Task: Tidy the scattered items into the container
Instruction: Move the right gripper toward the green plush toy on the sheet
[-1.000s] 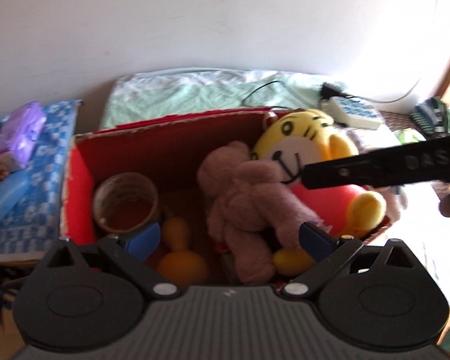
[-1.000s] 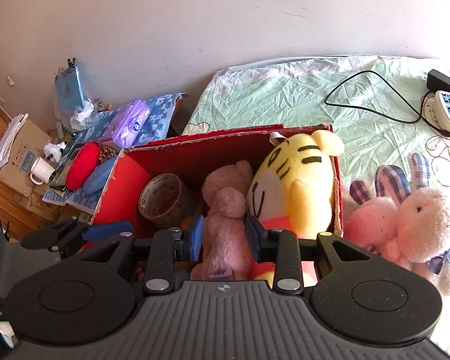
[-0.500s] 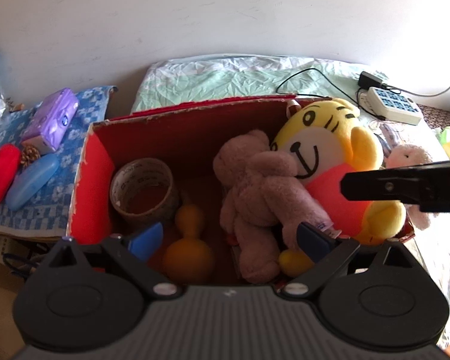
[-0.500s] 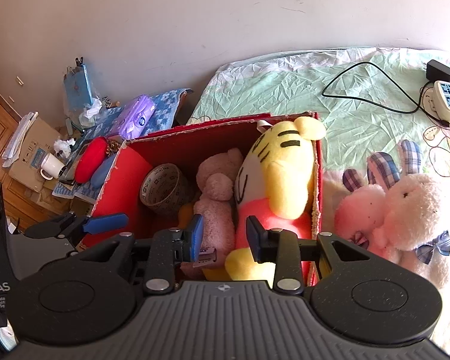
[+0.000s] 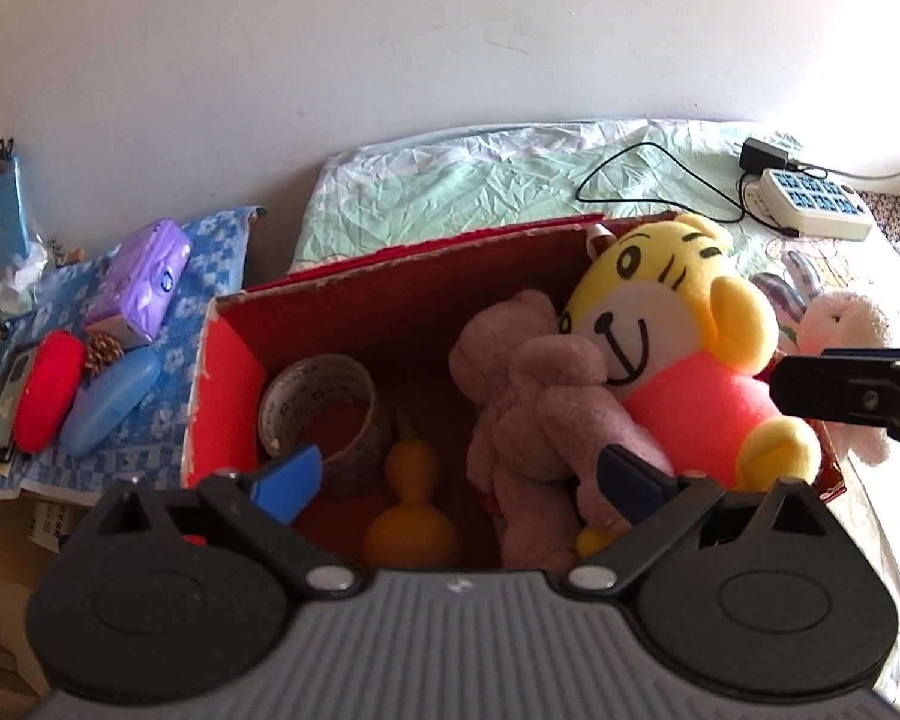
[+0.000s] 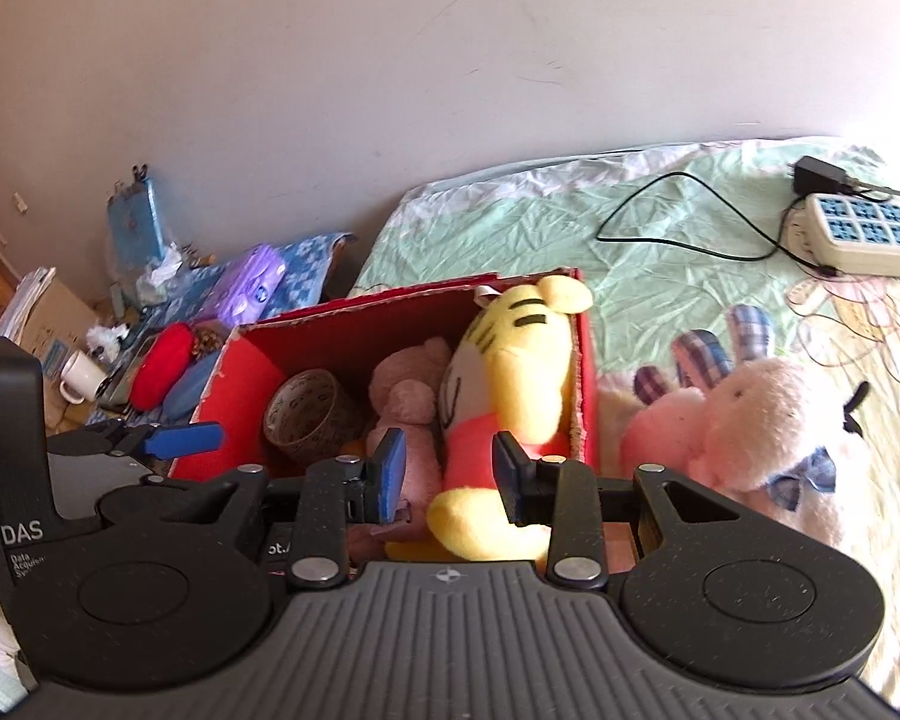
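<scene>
A red cardboard box (image 5: pixel 228 384) (image 6: pixel 234 372) stands on the bed. It holds a yellow tiger plush (image 5: pixel 672 348) (image 6: pixel 510 372), a brown teddy bear (image 5: pixel 534 408) (image 6: pixel 408 384), a tape roll (image 5: pixel 318 402) (image 6: pixel 306 414) and an orange gourd toy (image 5: pixel 414 516). A pink and white rabbit plush (image 6: pixel 744 420) (image 5: pixel 846 324) lies on the bed right of the box. My left gripper (image 5: pixel 459 480) is open and empty above the box's near side. My right gripper (image 6: pixel 450 474) is open and empty, with its fingers on either side of the tiger's legs.
A power strip (image 6: pixel 870 234) (image 5: pixel 816 204) with a black cable (image 6: pixel 678 222) lies on the green bedsheet. Left of the bed, a blue checked cloth carries a purple tissue pack (image 5: pixel 144 282), a red case (image 5: pixel 48 396) and a blue case (image 5: pixel 111 399). A white mug (image 6: pixel 81 375) stands beyond.
My right gripper let go of the teddy bear, opened wider and drew back to the right. Both cameras pulled back and up from the box.
</scene>
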Tool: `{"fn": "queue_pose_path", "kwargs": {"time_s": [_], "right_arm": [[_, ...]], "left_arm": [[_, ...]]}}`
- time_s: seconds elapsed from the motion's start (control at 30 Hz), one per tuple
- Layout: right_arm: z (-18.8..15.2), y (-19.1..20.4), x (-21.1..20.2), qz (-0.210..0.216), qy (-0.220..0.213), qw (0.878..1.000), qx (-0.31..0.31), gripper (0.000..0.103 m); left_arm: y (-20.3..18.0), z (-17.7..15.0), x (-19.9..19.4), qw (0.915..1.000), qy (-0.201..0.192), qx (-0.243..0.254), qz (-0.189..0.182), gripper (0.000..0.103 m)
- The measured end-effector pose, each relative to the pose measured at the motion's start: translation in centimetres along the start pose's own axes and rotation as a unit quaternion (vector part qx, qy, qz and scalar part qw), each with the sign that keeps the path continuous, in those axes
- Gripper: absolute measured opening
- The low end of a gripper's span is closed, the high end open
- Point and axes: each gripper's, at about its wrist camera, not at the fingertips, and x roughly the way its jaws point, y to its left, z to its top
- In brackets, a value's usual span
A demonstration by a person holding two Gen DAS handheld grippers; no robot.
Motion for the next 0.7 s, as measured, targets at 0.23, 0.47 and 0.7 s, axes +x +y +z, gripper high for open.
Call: {"fn": "queue_pose_path", "kwargs": {"time_s": [0.23,0.47,0.7], "right_arm": [[-0.5,-1.9,-0.6,0.006,0.0,1.0,0.02,0.035],[-0.3,-3.4,-1.0,0.033,0.015,0.999,0.009,0.035],[0.1,-5.2,-1.4,0.063,0.025,0.998,-0.01,0.037]], "left_arm": [[-1.2,0.1,0.4,0.9999,0.002,0.002,0.016,0.099],[-2.4,-0.2,0.3,0.9984,0.003,-0.015,0.055,0.099],[-4.1,-0.2,-0.8,0.9957,0.0,-0.024,0.09,0.099]]}}
